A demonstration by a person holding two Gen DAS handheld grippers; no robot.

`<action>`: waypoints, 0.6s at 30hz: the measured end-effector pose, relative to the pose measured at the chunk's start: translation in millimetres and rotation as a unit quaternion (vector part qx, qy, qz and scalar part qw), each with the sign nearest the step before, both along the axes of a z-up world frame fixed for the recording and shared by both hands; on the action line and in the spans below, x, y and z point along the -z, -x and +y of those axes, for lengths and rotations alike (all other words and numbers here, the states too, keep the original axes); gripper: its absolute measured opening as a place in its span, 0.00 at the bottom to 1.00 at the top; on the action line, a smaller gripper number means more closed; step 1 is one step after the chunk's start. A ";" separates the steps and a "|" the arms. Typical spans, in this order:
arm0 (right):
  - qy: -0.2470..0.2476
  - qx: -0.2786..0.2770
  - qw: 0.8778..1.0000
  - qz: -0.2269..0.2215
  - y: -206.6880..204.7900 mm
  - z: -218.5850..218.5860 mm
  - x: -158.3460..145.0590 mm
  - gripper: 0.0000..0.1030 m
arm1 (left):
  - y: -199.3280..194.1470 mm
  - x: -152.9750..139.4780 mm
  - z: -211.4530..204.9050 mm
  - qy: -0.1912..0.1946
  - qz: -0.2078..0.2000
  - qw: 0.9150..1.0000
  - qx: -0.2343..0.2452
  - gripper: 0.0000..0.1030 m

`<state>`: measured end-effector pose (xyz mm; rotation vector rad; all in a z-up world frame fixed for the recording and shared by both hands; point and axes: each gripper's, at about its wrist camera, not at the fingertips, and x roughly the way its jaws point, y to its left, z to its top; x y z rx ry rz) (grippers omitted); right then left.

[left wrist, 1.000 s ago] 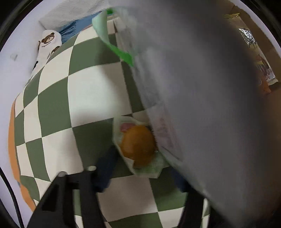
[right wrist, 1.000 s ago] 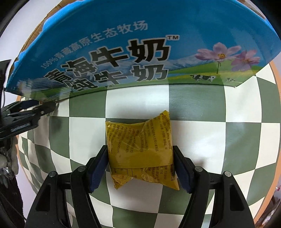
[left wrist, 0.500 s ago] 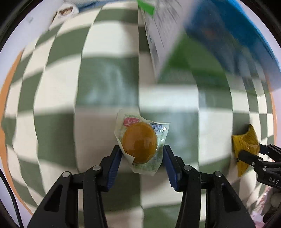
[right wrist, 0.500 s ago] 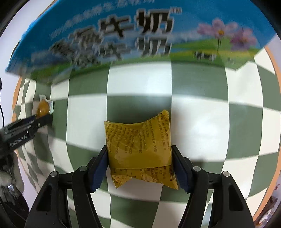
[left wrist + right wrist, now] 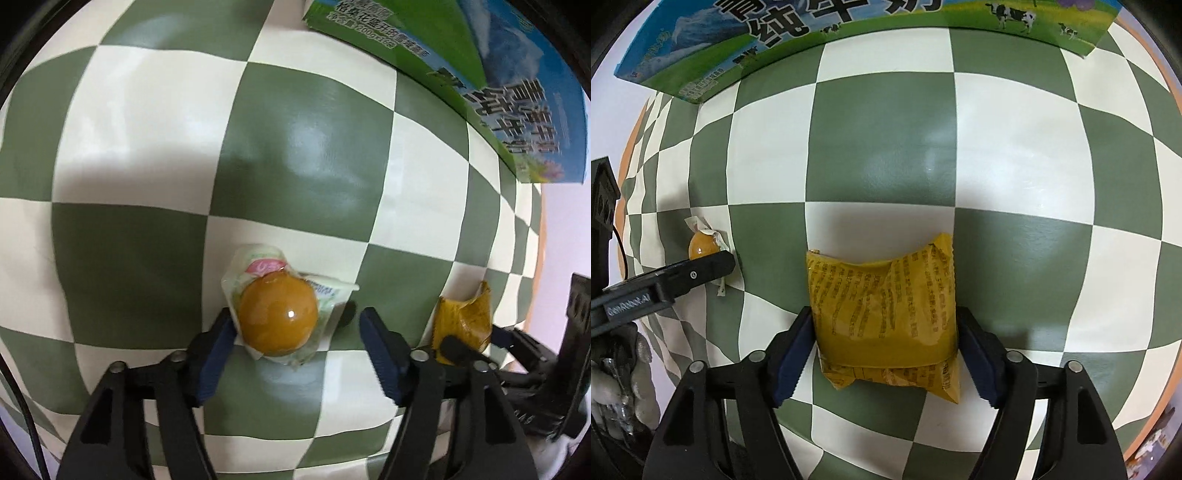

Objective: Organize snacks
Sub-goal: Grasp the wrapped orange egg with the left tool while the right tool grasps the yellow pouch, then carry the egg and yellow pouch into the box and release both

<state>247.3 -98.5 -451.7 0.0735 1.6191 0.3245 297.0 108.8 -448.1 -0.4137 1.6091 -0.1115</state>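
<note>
Both grippers are pointing down at a desk (image 5: 882, 147) covered w/ a green & white checked cloth.

Left gripper (image 5: 295, 332): jaws opening, fairly wide. A round brown snack in a clear wrapper (image 5: 277, 319) is lying on the cloth between them; the left pad is touching the wrapper, the right pad is standing clear w/ a gap.

Right gripper (image 5: 884, 343): jaws opening, wide. A yellow snack packet (image 5: 882, 314) is lying flat between them, filling nearly the whole gap; can't tell whether the pads are touching its sides.

Edges & room: a blue & green milk carton box (image 5: 849, 33) is standing along the far side of the cloth, well apart from both snacks, w/ several bare squares in between. In the right wrist view the cloth's orange border is showing at the far right & far left, well away from the packet. The two snacks are sitting side by side, near each other but apart, so the grippers are working close together; the left one's finger is showing just left of the packet's square.

Count: 2 snacks (1 round brown, 1 yellow packet), 1 box, 2 grippers.
</note>
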 end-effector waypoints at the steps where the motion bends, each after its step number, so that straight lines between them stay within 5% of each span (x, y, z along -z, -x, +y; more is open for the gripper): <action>1: 0.001 -0.001 1.000 0.000 -0.6 2.2 0.5 0.78 | -0.7 3.4 3.2 0.000 0.003 1.000 -0.003 0.66; 4: 0.001 0.006 1.000 -0.001 2.2 -7.8 10.6 0.78 | -0.2 4.0 7.5 -0.008 0.002 1.000 -0.015 0.63; 7: 0.003 0.009 1.000 -0.013 9.1 -10.5 9.0 0.71 | -0.3 -12.8 -11.0 -0.053 -0.007 0.999 -0.007 0.38; 18: -0.025 0.013 0.998 -0.054 16.7 -28.3 -19.8 0.62 | 8.9 -44.3 -58.0 -0.078 -0.041 0.996 0.024 0.38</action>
